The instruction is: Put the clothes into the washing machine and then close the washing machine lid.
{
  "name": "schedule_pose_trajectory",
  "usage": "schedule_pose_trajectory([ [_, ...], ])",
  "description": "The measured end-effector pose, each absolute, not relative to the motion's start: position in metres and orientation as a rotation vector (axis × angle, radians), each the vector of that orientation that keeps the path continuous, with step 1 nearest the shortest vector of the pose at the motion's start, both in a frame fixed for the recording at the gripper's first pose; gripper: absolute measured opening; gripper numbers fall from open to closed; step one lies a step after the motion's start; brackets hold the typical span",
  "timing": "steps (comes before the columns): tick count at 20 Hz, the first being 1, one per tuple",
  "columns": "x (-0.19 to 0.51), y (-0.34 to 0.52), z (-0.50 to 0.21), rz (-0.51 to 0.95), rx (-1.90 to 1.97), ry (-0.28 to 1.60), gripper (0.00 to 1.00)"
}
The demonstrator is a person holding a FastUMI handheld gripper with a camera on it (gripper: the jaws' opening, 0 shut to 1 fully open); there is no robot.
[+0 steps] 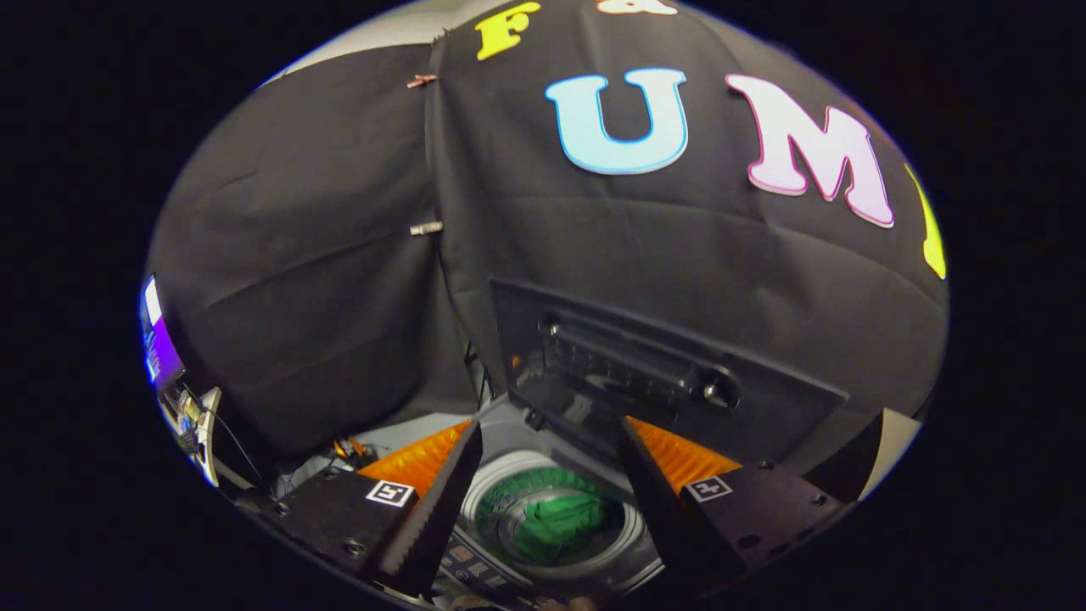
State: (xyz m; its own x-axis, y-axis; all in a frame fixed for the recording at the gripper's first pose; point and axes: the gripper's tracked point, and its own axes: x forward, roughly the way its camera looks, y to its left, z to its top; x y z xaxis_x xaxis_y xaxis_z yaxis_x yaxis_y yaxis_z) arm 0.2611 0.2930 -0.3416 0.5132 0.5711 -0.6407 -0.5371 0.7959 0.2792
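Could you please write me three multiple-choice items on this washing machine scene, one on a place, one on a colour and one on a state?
1. Where is the garment?
A. Inside the drum of the washing machine, seen between the fingers
B. Draped over the raised lid
C. Clamped in the gripper

2. What colour is the garment?
A. Red
B. Green
C. White

3. How does the washing machine lid stand?
A. Shut flat over the drum
B. Taken off and lying beside the machine
C. Raised, leaning back toward the booth wall

Answers:
1 A: the cloth lies within the drum's round opening.
2 B: the cloth in the drum is plainly green.
3 C: the dark lid stands up behind the open drum, and the gripper hangs above with its fingers apart and nothing between them.
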Motion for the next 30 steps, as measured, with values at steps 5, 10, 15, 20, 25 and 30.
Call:
schedule_pose_trajectory([
  [5, 0.297, 0.281, -0.32, 0.546, 0.07, 0.599, 0.99],
  [10, 0.33, 0.25, -0.302, 0.34, 0.084, 0.461, 0.99],
  [15, 0.355, 0.212, -0.31, 0.138, 0.068, 0.428, 0.99],
  [20, 0.374, 0.187, -0.321, 0.025, 0.085, 0.436, 0.99],
  [25, 0.388, 0.176, -0.347, -0.036, 0.084, 0.505, 0.99],
  [30, 0.395, 0.176, -0.365, -0.046, 0.06, 0.555, 1.0],
])
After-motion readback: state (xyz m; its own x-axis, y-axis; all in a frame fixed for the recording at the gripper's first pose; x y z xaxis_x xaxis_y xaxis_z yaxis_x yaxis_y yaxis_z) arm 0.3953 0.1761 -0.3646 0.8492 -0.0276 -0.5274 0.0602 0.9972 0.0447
